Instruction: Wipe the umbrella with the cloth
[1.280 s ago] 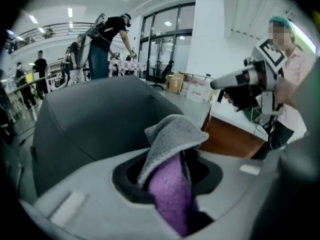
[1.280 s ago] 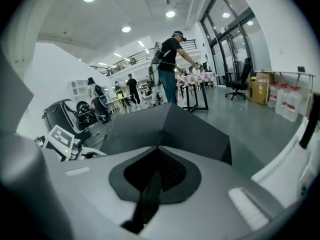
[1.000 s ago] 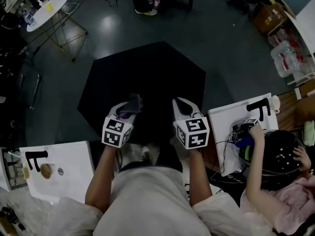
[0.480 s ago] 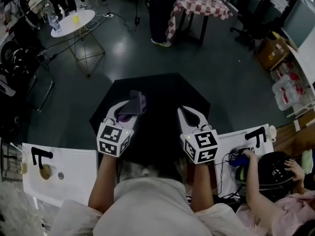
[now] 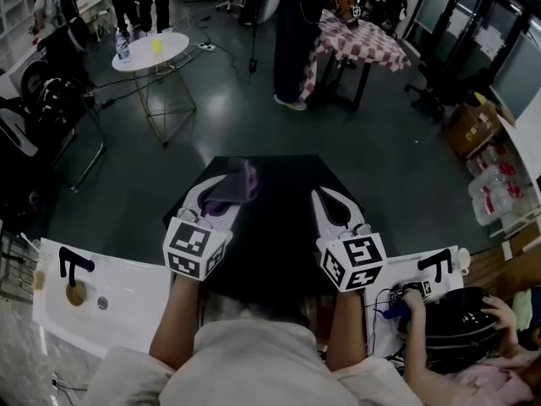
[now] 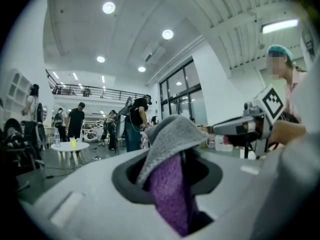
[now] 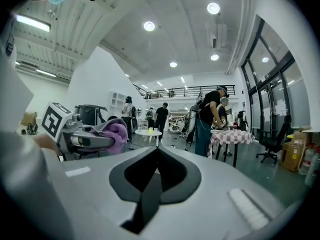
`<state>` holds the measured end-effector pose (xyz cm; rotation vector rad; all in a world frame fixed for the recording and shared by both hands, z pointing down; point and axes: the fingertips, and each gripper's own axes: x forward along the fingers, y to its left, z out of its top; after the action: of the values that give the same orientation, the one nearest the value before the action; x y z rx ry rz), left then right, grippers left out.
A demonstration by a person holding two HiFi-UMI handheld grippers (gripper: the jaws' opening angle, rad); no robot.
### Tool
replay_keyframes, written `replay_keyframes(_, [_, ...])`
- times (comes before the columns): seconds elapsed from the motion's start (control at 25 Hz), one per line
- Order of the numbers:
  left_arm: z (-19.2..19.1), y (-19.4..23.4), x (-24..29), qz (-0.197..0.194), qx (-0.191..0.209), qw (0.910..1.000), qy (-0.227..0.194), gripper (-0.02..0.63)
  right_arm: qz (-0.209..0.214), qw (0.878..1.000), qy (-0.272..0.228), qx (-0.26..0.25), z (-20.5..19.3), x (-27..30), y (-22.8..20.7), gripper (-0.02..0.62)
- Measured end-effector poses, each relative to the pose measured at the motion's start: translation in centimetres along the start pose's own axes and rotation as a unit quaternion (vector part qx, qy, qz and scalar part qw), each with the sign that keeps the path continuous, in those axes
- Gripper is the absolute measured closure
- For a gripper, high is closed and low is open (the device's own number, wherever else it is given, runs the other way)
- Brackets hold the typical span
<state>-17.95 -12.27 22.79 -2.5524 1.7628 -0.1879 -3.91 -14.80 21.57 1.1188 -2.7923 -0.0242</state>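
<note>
Over the last second the head view has swung upward, so the black umbrella (image 5: 283,227) now sits lower in the picture and far more of the room shows beyond it, while both grippers have kept their places side by side in front of the person's body. The left gripper (image 5: 225,194) is clamped on the cloth (image 5: 237,184), a grey and purple rag that bunches between its jaws and spills over their tips. In the head view the cloth lies over the far left part of the open canopy, but whether it touches the fabric cannot be told. The left gripper view looks level across the hall, past the cloth, and not down at the umbrella. The right gripper (image 5: 328,203) has its jaws closed tip to tip with nothing between them, and it hangs over the right half of the canopy, well apart from the left one. The umbrella lies open on the dark floor, its panels spread flat and its near edge hidden behind the person's arms. Beyond it stand a round white table (image 5: 169,53) carrying a yellow cup (image 5: 156,46), a table with a checked cover (image 5: 363,45) and a standing person (image 5: 296,49) between them. A white panel (image 5: 118,282) lies at the lower left, and a seated person's arm (image 5: 423,345) reaches in at the lower right
</note>
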Motion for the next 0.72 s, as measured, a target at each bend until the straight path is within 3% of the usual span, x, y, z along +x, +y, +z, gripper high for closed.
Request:
replay_keyframes(0.4, [0.5, 0.4, -2.7, -0.009, 0.005, 0.9999, -0.012, 0.471, -0.010, 1.000, 0.012, -0.002, 0.7, -0.7, 2.2, 0.589])
replay_keyframes(0.72, [1.2, -3.9, -6.6, -0.002, 0.013, 0.9999, -0.010, 0.471, 0.004, 1.000, 0.006, -0.008, 1.3, -5.9, 4.4, 0.589])
